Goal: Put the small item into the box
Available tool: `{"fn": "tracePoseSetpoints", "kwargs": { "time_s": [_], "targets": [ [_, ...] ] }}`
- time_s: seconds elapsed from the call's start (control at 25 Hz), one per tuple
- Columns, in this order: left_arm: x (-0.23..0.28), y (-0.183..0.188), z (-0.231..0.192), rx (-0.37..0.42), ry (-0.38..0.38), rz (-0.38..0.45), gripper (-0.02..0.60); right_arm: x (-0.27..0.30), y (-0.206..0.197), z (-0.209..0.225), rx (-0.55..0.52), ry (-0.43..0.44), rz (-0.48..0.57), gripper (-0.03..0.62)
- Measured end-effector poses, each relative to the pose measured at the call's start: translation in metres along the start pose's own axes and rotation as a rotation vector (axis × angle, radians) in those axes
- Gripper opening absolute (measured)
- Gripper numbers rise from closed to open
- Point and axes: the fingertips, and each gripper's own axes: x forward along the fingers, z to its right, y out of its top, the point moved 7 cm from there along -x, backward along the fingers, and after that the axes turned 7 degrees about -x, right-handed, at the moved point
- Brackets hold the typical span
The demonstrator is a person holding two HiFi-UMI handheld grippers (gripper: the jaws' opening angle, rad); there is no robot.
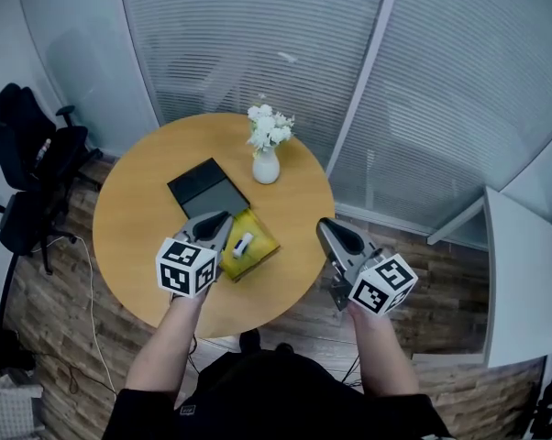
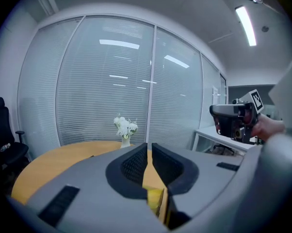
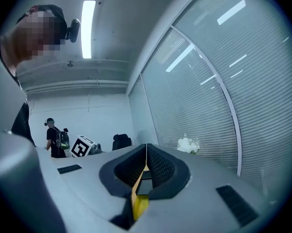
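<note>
**Item in the box, little left to do**

Left tongs (image 1: 224,222), closed and empty, hovered just beside the yellow box (image 1: 265,243); right tongs (image 1: 324,227), closed and empty, hung off the bench (image 1: 138,200). The small white item (image 1: 243,244) lay inside, so the task looked essentially complete

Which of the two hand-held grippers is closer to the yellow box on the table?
Left. The left gripper hangs at the left edge of the yellow box, over the table. The right gripper sits off to the box's right, at the table's rim.
</note>
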Motion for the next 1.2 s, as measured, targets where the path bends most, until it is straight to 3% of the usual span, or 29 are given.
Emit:
{"fn": "tracePoseSetpoints", "kwargs": {
  "time_s": [0.36,0.52,0.84,1.2],
  "targets": [
    [-0.028,0.047,0.010,0.041,0.016,0.157,0.035,0.004,0.057,-0.010,-0.190,0.044,0.127,0.035],
    [-0.044,0.059,0.016,0.053,0.038,0.230,0.034,-0.001,0.062,-0.022,-0.228,0.059,0.156,0.035],
    [-0.044,0.048,0.019,0.020,0.022,0.236,0.032,-0.012,0.045,-0.015,-0.155,0.008,0.147,0.035],
    [-0.036,0.036,0.031,0.045,0.000,0.204,0.031,-0.022,0.028,-0.008,-0.127,-0.013,0.113,0.035]
  ]
}}
